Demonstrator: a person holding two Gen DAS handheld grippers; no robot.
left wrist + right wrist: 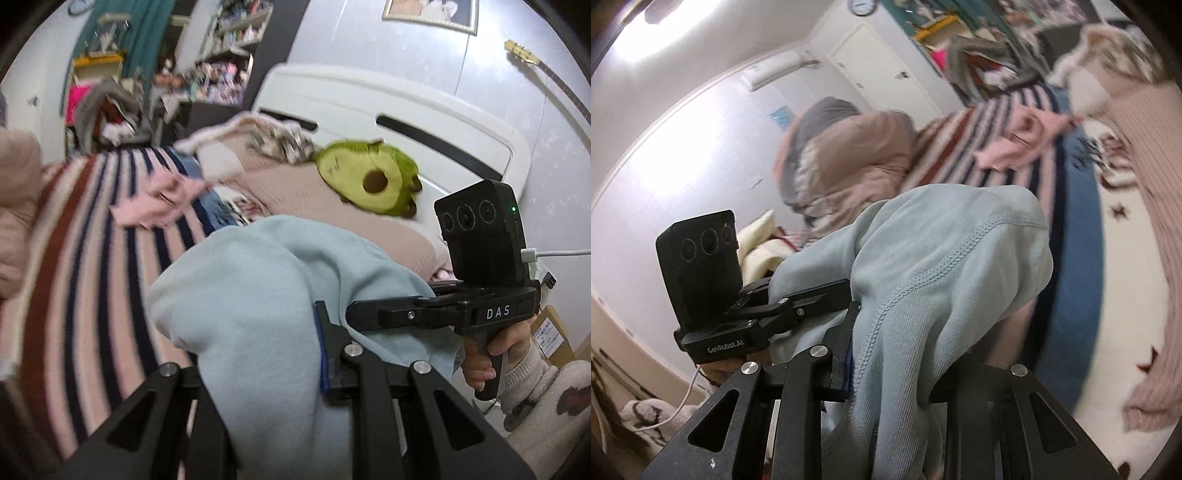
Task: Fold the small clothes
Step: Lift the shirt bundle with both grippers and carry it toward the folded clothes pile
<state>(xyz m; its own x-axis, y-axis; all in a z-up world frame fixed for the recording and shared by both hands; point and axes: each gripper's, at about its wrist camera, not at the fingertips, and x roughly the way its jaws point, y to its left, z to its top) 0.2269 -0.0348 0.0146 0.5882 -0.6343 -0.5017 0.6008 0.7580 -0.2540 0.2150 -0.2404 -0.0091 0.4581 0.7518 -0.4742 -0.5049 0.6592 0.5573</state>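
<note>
Both grippers, left [258, 354] and right [890, 369], clamp blue garment [251, 280], lifted above striped blanket [85, 236]. Advice: keep edge taut, level; lower flat mid-blanket, clear of pink cloth [159, 203].

Both views are filled close in by the light blue garment [258, 295], bunched over the fingers. Bare striped blanket [85, 236] is seen beyond it. Lying on this stretch: pink garment [159, 203]. Far edge blocked by avocado plush [365, 177] and white headboard [369, 107]; brown jacket [857, 162] is heaped to one side.
</note>
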